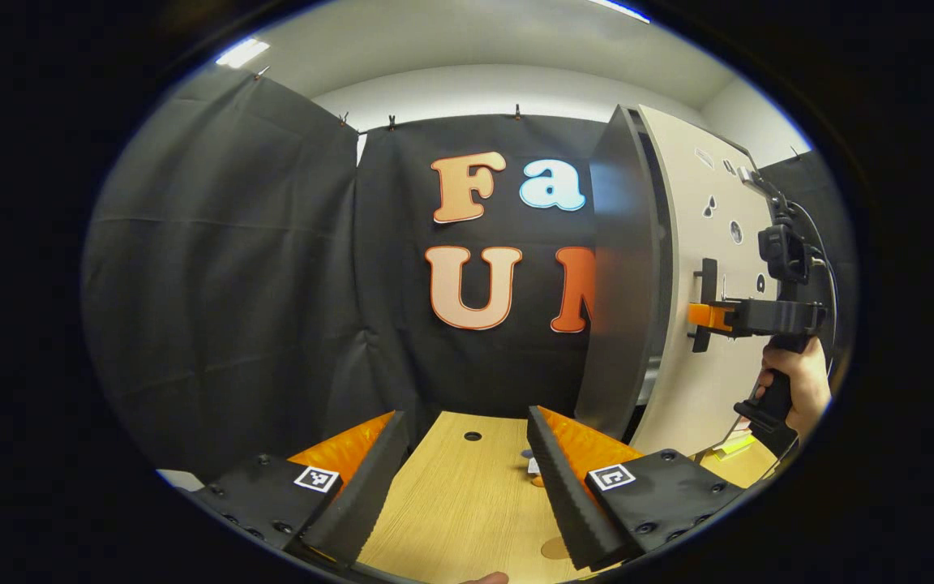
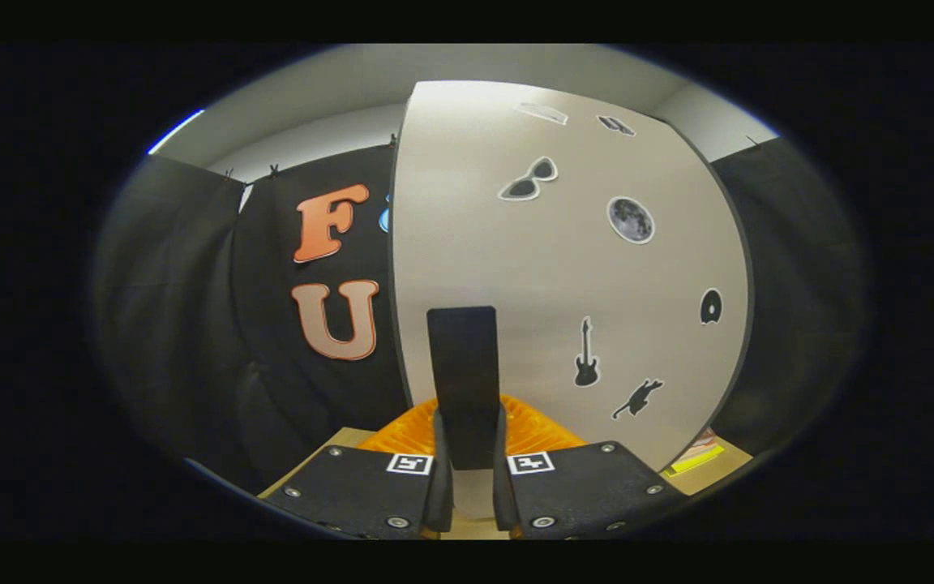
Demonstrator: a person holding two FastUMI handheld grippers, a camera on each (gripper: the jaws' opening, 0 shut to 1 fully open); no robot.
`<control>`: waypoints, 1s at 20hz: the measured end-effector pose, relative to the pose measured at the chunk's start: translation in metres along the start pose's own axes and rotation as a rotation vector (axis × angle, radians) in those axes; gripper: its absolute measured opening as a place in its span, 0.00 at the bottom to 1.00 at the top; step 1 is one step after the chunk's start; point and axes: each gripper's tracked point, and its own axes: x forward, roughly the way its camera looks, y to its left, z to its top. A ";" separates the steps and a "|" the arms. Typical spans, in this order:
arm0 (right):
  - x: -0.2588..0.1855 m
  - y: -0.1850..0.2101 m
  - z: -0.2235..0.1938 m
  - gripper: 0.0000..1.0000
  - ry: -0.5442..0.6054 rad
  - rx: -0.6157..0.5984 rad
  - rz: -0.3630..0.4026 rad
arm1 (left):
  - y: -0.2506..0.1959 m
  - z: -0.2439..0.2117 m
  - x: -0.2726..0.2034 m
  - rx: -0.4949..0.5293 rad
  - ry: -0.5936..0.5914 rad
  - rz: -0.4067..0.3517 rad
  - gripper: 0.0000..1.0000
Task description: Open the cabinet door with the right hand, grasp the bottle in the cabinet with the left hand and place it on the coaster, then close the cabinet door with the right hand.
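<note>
Here, door handle sits between right gripper fingers.

The beige cabinet door, sticker-dotted with a dark upright handle, stands at right, seemingly slightly ajar.

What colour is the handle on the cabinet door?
Black; the handle shows best in the right gripper view, against the pale door.

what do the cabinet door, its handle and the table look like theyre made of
Door: looks like matte beige laminated board, flat and stickered, dark edge. Handle: black bar, plastic or painted metal, can't tell. Table: light wood grain, likely laminate or veneer.
</note>
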 end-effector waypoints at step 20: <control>-0.191 -0.120 -0.003 0.13 -0.035 0.049 -0.219 | -0.036 -0.018 -0.035 -0.003 0.042 -0.121 0.99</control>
